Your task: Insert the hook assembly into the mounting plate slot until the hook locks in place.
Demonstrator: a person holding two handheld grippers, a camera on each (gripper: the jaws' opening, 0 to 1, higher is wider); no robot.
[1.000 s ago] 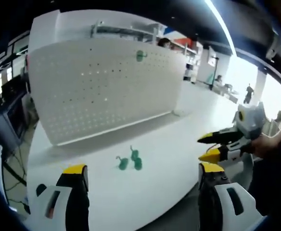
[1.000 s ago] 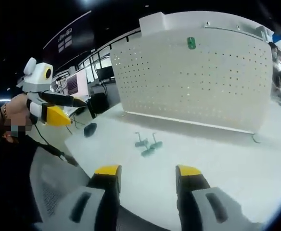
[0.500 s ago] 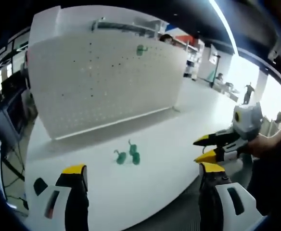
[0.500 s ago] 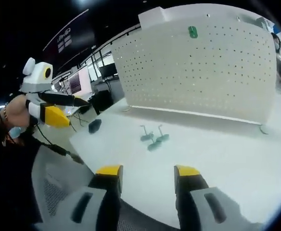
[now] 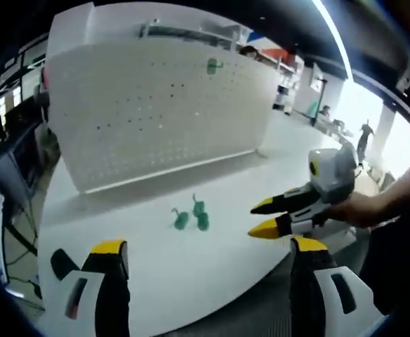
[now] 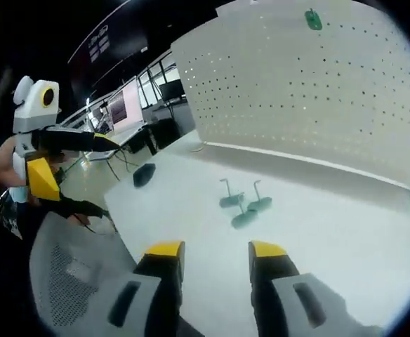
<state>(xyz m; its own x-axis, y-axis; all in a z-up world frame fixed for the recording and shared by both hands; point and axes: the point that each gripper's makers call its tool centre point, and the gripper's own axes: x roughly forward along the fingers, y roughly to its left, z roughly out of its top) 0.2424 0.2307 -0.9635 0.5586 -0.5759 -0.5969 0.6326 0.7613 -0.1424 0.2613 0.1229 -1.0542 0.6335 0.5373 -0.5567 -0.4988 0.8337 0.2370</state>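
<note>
A white pegboard plate [image 5: 156,119] stands upright on the white table [image 5: 121,232], with one green hook [image 5: 213,67] fixed near its top. Three loose green hooks [image 5: 191,216] lie together on the table in front of it. My left gripper [image 5: 208,249] is open and empty, well short of the hooks. My right gripper [image 5: 265,217], held by a hand, reaches in from the right, beside the hooks. In the right gripper view the pegboard plate [image 6: 296,98], its fixed hook [image 6: 313,19] and the loose hooks [image 6: 243,207] lie ahead of my open right gripper [image 6: 215,251]. The left gripper [image 6: 78,161] hangs at the far left.
A small dark object [image 6: 144,174] lies near the table's left corner. A grey mesh chair [image 6: 71,281] stands just before the table's near edge. Desks and monitors [image 6: 124,109] fill the room behind, left of the pegboard plate.
My right gripper has moved forward over the table toward the loose hooks, which now look nearer and larger. The left gripper has stayed about where it was. The hooks have not moved.
</note>
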